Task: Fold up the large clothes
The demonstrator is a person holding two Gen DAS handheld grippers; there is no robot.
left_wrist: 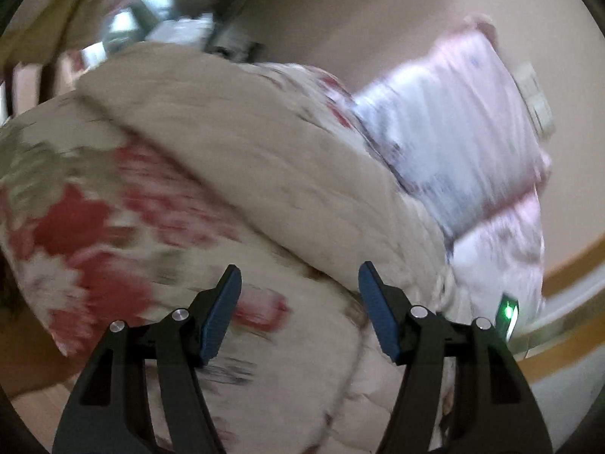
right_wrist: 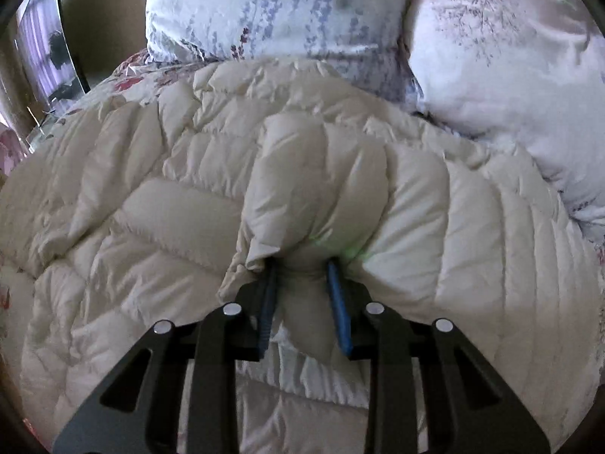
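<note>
Cream quilted fabric fills most of the left wrist view, which is heavily motion-blurred. The left gripper stands with its jaws spread; nothing lies between the blue pads, and both hang clear above the bedding. Below and to the left lies a floral cover with red and green blotches on a pale ground. The cream down jacket runs as a broad band from upper left toward lower right, lying on that cover. Two pale pillows with lavender print sit at the far right. A green indicator light glows at the right edge beside the gripper frame.

Right wrist view is sharp. The right gripper pinches a puffed fold of the down jacket; fabric bulges between and beyond the blue pads, which press on it from both sides with a moderate gap. The jacket spreads across the near and middle field, its quilted panels creased. At the far side rest the pillows, one left, one right. The floral cover shows at far left, beyond the jacket edge.
</note>
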